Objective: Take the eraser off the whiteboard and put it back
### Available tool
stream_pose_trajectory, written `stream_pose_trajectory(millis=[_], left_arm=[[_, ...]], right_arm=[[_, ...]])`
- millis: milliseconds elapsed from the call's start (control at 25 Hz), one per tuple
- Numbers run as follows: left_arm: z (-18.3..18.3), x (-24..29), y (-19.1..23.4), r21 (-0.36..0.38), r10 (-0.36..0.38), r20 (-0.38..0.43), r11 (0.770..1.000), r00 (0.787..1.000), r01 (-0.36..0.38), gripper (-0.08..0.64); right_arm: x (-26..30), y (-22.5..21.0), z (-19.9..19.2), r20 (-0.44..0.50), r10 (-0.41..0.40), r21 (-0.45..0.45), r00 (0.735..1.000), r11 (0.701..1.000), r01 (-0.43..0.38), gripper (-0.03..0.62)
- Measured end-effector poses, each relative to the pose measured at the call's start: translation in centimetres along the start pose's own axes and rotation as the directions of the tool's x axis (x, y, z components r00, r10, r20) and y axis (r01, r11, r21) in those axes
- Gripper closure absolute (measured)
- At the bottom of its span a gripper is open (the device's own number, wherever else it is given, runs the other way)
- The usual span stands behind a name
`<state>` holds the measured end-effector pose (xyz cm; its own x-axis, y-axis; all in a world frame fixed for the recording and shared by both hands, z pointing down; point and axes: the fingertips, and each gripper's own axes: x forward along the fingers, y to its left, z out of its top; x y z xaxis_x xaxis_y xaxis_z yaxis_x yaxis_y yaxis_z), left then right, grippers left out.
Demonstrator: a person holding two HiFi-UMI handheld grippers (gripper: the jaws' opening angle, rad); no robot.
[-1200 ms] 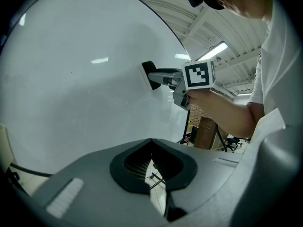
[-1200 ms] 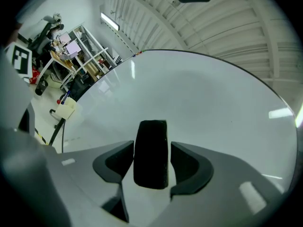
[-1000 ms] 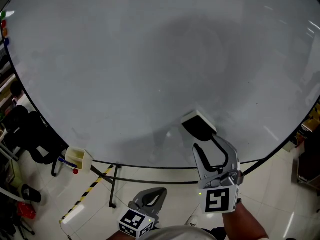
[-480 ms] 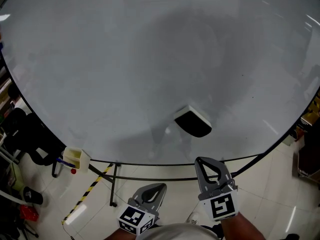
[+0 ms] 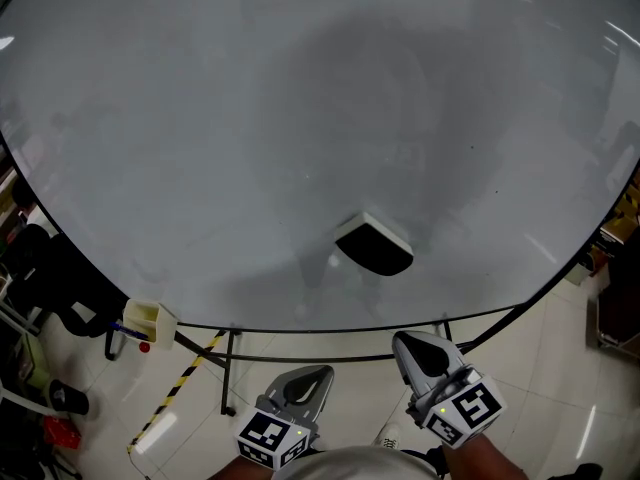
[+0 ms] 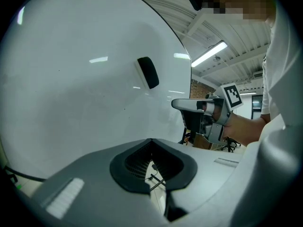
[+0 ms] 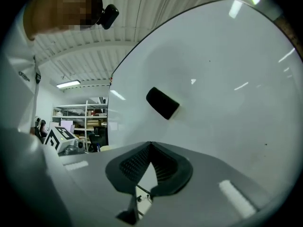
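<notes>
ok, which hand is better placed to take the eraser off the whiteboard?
Right, probably: the right gripper sits almost directly below the eraser, while the left gripper sits further aside. Both are shut.

- My head camera looks steeply down over the whiteboard [image 5: 200, 118]. The eraser [image 5: 373, 245] sits mid-frame, with the left gripper [image 5: 308, 380] and right gripper [image 5: 412, 346] at the bottom edge.
- The left gripper camera looks along its own fingers [image 6: 130, 167], across the board from the left.
- The right gripper camera does likewise from the right.
- All three views share the eraser, and each gripper camera also catches the other gripper.
</notes>
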<state>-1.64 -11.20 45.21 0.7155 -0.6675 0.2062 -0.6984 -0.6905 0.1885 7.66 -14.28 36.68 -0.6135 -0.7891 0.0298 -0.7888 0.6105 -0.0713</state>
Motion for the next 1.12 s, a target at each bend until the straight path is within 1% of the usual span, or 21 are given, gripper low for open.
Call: stream_pose_trajectory(millis=[120,240,360,440,680,840,1000,1120], left_arm=[[-0.1,0.2,0.0,-0.013,0.001,-0.008,1.0,1.0,-0.001,0.543],[0.0,0.3,0.1,-0.022,0.005,-0.008,1.0,1.0,-0.006,0.543],[0.2,0.3,-0.1,-0.016,0.004,-0.004,1.0,1.0,-0.004,0.543],[0.3,0.4,-0.4,-0.01,-0.002,-0.003,1.0,1.0,0.002,0.543],[0.1,0.2,-0.9,0.006,-0.017,-0.011,1.0,1.0,0.018,0.543],[-0.5,-0.2,-0.5,0.022,-0.005,-0.023,1.0,1.0,0.005,0.543],[-0.6,-0.1,-0.3,0.019,0.001,-0.019,1.0,1.0,0.0,0.543],[-0.3,0.1,-0.4,0.017,-0.007,-0.012,1.0,1.0,0.008,0.543]], right_arm=[[-0.9,0.3,-0.8,-0.001,0.02,0.02,1.0,1.0,-0.02,0.591],[-1.9,0.1,-2.0,-0.015,0.019,0.04,1.0,0.999,-0.019,0.591],[-2.8,-0.3,-2.8,-0.023,0.016,0.08,1.0,0.997,-0.014,0.591],[-3.2,-0.6,-2.9,-0.024,0.017,0.088,1.0,0.996,-0.015,0.591],[-4.4,-1.0,-3.7,-0.051,0.016,0.059,0.999,0.998,-0.013,0.591],[-5.4,-1.5,-5.0,-0.09,-0.005,0.017,0.996,1.0,0.007,0.591],[-5.5,-1.9,-5.4,-0.093,-0.026,0.034,0.995,0.999,0.029,0.591],[-5.1,-1.4,-5.2,-0.089,-0.019,0.021,0.996,1.0,0.021,0.591]])
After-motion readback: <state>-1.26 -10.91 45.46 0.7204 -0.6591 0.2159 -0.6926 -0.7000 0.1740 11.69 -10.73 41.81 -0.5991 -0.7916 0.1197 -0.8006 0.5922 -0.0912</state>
